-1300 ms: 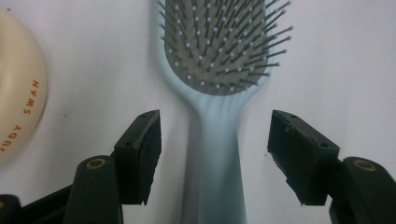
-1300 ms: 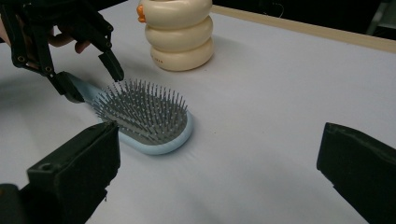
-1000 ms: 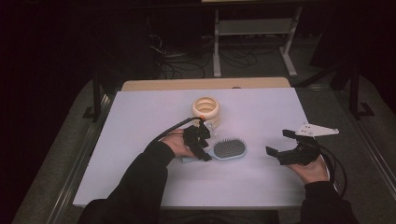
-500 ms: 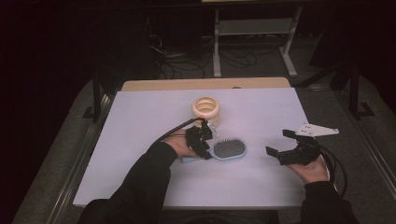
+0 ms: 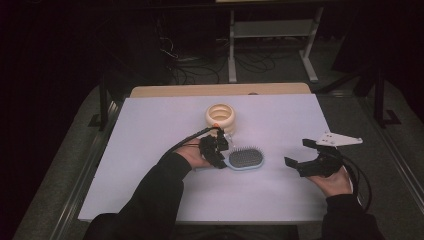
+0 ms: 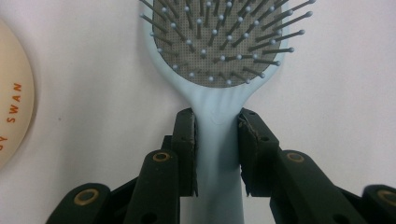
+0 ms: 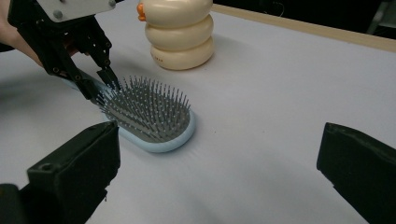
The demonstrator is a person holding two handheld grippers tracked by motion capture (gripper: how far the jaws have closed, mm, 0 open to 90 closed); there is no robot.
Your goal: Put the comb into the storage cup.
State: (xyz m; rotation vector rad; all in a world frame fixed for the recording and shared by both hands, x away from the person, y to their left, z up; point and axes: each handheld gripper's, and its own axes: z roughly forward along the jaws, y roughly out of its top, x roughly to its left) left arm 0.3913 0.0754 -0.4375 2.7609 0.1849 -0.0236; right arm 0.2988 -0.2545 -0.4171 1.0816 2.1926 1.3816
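Overhead, the white counter (image 5: 150, 125) carries a pale blue hairbrush (image 5: 246, 159) near its middle, bristles up, with a cream ringed toy (image 5: 222, 116) just beyond it toward the far edge. At the brush's handle end sits the left gripper (image 5: 218, 154), the person's left hand (image 5: 192, 155) and dark sleeve (image 5: 145, 195) reaching in from below. Well apart to the right, the right gripper (image 5: 300, 156) is held above the counter in the right hand (image 5: 334, 181) — its jaws stand wide with nothing between them, and a grey three-cornered plate (image 5: 336, 139) sits on top.

From the left gripper view, the two black jaws are closed against either side of the hairbrush's handle (image 6: 217, 144), just below where it widens into the grey bristle pad (image 6: 219, 42). The brush lies flat on the counter, and a curved cream edge (image 6: 14, 112) with orange lettering shows at the left.

From the right gripper view, the jaws rise wide apart at the lower corners, empty. Between them, farther off, the hairbrush (image 7: 154, 121) lies on the counter, the left gripper (image 7: 98, 84) at its handle end — and the cream toy (image 7: 180, 32), with an orange bit at its top, stands behind.
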